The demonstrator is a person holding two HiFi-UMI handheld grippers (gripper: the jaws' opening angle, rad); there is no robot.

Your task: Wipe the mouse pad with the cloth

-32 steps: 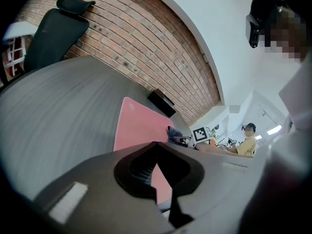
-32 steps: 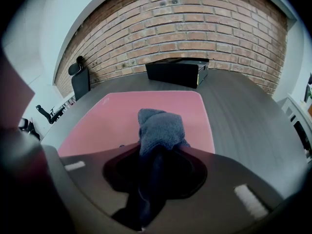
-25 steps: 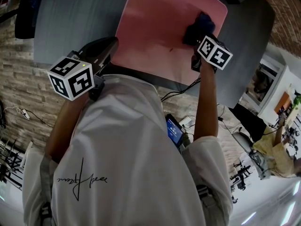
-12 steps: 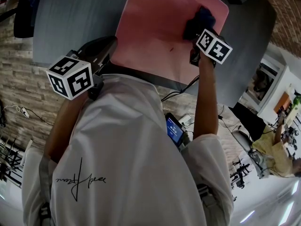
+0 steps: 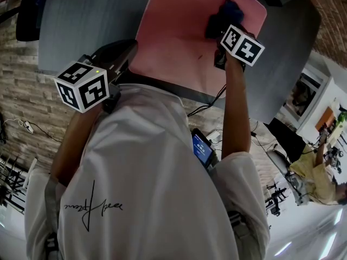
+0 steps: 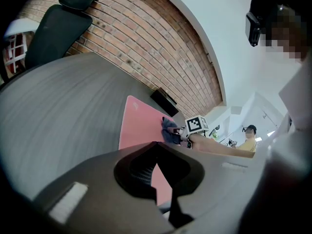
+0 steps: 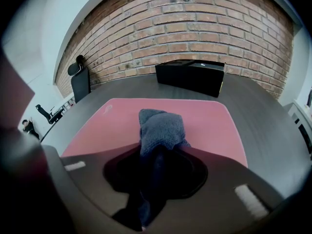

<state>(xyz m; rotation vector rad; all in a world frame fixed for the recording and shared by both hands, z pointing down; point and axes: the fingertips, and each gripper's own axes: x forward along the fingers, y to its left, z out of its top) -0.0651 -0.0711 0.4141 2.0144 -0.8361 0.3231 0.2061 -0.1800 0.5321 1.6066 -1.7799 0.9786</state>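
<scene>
The pink mouse pad (image 5: 179,31) lies on the grey table (image 5: 87,15). My right gripper (image 5: 219,30) is over the pad's far right part, shut on a dark blue cloth (image 5: 225,12) that rests on the pad. In the right gripper view the cloth (image 7: 161,126) bunches up from between the jaws onto the pad (image 7: 209,121). My left gripper (image 5: 120,54) sits at the pad's near left edge. In the left gripper view its jaws (image 6: 158,177) are shut with nothing between them, and the pad (image 6: 139,123) and cloth (image 6: 170,130) lie beyond.
A black box (image 7: 191,76) stands on the table beyond the pad's far edge. A black office chair (image 7: 80,79) is at the far left by the brick wall. Cables (image 5: 209,104) hang off the table's near edge. A person (image 6: 249,139) sits in the background.
My right gripper has slid the cloth farther away and slightly left across the pad. The left gripper has stayed where it was.
</scene>
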